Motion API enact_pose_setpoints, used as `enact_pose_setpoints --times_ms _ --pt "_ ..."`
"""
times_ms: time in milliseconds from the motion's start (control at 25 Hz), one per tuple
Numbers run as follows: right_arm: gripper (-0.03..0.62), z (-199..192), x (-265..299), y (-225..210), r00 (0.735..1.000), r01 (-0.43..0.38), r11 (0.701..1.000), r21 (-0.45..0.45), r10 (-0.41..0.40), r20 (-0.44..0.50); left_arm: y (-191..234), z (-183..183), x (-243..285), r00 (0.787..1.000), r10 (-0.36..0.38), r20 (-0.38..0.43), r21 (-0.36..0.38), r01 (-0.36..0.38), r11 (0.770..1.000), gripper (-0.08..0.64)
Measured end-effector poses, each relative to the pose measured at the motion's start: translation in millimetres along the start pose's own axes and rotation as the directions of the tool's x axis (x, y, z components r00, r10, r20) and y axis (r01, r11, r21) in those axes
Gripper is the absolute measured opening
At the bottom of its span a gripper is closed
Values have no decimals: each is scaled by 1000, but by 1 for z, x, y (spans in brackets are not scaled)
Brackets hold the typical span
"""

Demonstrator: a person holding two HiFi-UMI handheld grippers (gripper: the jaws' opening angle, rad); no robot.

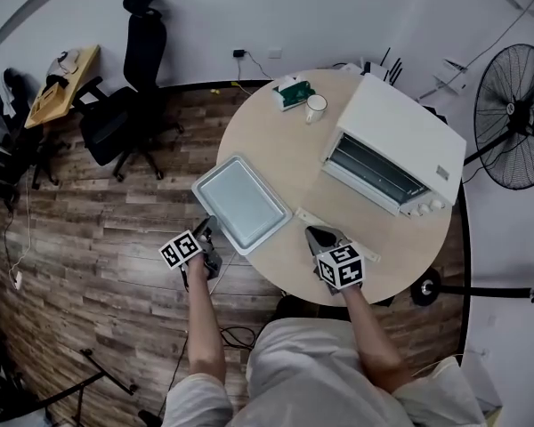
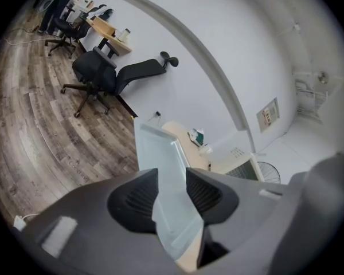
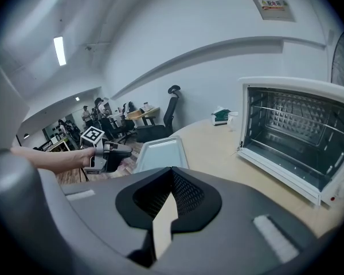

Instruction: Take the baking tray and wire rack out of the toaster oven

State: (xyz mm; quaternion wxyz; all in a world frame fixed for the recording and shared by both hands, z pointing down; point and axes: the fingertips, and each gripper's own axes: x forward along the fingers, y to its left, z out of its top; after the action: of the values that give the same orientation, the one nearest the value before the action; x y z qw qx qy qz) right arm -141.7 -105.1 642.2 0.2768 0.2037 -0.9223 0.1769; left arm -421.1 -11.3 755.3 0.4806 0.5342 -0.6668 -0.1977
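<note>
Checking left gripper (image 1: 206, 229): jaws stand apart, with the pads pressing on nothing. It hovers off the edge of the round table (image 1: 276, 149). In the left gripper view the gripper (image 2: 172, 176) looks through its gap along the baking tray (image 2: 160, 153), which starts just ahead of the fingertips and runs away from them. I cannot tell whether the near rim reaches in between the pads.

Baking tray (image 1: 240, 205): out of the toaster oven, flat on the table, its near corner overhanging the edge beside the left jaws.

Right gripper (image 1: 319, 234): over the table's near side. Jaws are closed tip to tip with nothing between them, as the right gripper view (image 3: 172, 173) shows; only bare tabletop appears below the pads.

Toaster oven (image 1: 400, 132): ahead and to the right of the right jaws, front open. Thin wires across the cavity (image 3: 298, 117) look like the wire rack, inside the oven.

A white mug (image 1: 316, 107) sits well beyond both grippers.
</note>
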Motion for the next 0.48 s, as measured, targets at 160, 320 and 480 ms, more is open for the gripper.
enact_pose_setpoints --times_ms 160,320,480 --pt "-5 8 2 -1 1000 0 1000 14 0 9 -43 -9 -4 997 -78 17 13 78 997 158" --pt "-5 14 2 -4 1000 7 999 36 -9 29 -84 -32 2 989 -150 -12 19 150 988 158" --pt "-5 14 1 -6 999 14 999 53 -16 43 -119 -57 13 978 -209 -26 6 209 978 158"
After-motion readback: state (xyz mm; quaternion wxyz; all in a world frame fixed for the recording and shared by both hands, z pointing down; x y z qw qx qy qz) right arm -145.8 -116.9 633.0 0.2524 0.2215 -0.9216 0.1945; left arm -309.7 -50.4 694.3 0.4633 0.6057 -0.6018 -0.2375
